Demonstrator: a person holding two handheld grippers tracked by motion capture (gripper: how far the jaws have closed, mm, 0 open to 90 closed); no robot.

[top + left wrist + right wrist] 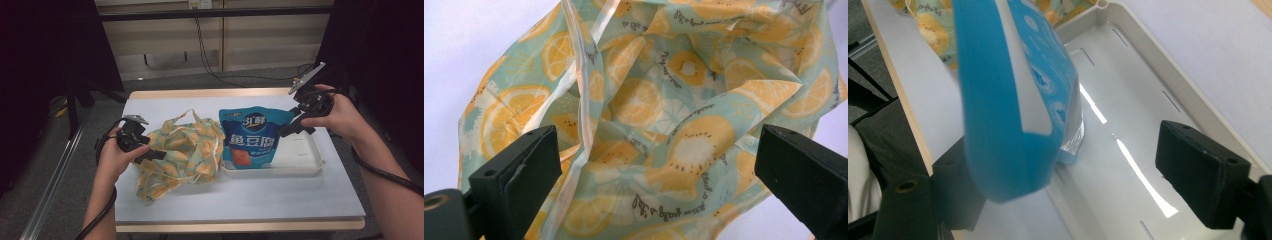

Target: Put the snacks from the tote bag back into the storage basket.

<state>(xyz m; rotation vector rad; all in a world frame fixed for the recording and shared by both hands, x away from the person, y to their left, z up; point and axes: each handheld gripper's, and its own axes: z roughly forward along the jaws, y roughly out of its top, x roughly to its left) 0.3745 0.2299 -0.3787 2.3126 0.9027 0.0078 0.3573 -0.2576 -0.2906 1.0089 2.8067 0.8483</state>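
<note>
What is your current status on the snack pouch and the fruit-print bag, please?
Left gripper open at the fruit-print bag. Right gripper open beside the blue pouch, pads off it. Pouch stands in the white tray. Nothing in the way.

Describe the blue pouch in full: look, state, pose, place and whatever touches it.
The blue pouch is a glossy plastic snack bag with white lettering, a white band under it and an orange picture near its bottom. It stands upright, puffed, on the left end of the white tray, its printed face toward the person. Its left edge is beside the fruit-print bag; whether they touch I cannot tell. The right gripper is at its right edge with the jaws open; the pouch's edge sits against one of them.
</note>
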